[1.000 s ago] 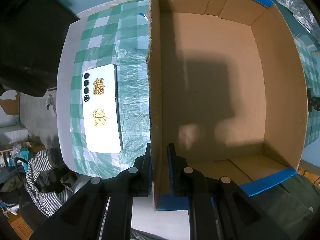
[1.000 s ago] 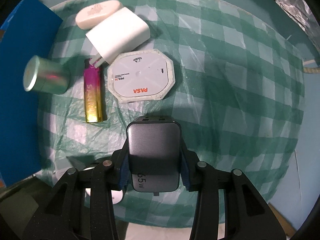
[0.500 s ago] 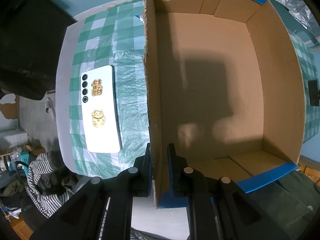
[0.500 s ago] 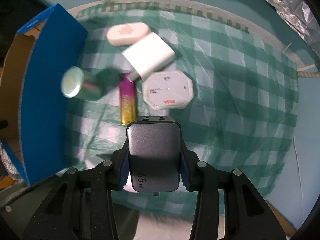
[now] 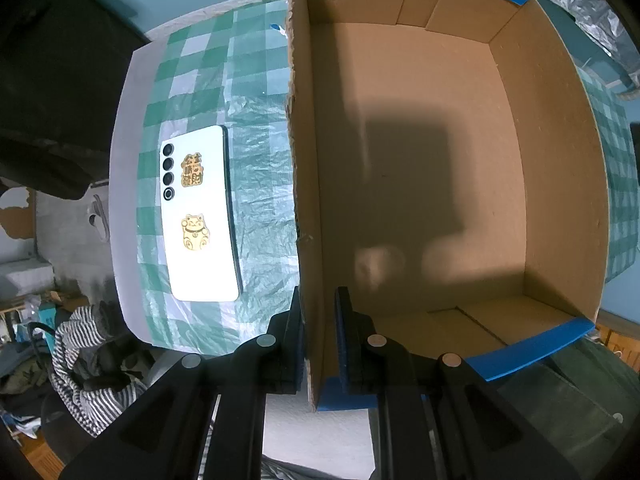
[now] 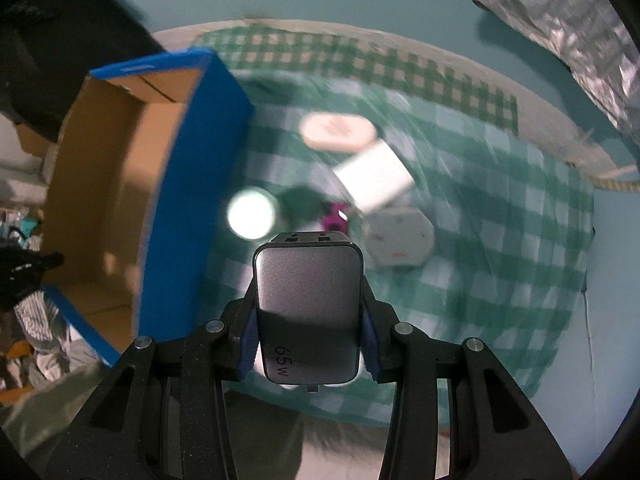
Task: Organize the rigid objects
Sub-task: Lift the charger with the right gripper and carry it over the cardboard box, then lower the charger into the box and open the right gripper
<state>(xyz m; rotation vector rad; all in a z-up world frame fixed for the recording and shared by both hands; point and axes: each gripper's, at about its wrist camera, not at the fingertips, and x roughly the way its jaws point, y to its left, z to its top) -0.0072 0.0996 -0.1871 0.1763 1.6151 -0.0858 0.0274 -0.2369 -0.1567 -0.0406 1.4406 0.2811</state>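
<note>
The left hand-held gripper [image 5: 318, 336] points straight down and is clamped on the left wall of the box [image 5: 304, 200], one finger outside it, one inside. The box is brown cardboard with blue outer faces, open at the top, and nothing lies on its floor; a broad shadow falls across it. A round hole sits near the far corner of the gripped wall. Left of that wall a strip of desk [image 5: 256, 184] is free up to a white phone [image 5: 198, 216], which lies face down, parallel to the wall, near the desk's left edge. Past that edge striped cloth [image 5: 80, 360] and clutter lie lower down.

The right hand-held gripper [image 6: 306, 344] holds a grey charger [image 6: 308, 312] marked 65w between its blue pads, above the desk, with the box [image 6: 192, 184] to the left. Its blue side wall stands between the charger and the open inside. Beyond the charger, blurred, are a round can [image 6: 252, 216] just beside the box wall, a pink lighter [image 6: 336, 220], a white block [image 6: 374, 178], a pale oval case [image 6: 338, 132] and an octagonal white disc [image 6: 400, 238]. The right half of the green checked cloth [image 6: 500, 240] is bare. The rounded desk edge runs along the far side; crinkled foil [image 6: 560, 28] lies beyond it at the upper right.
</note>
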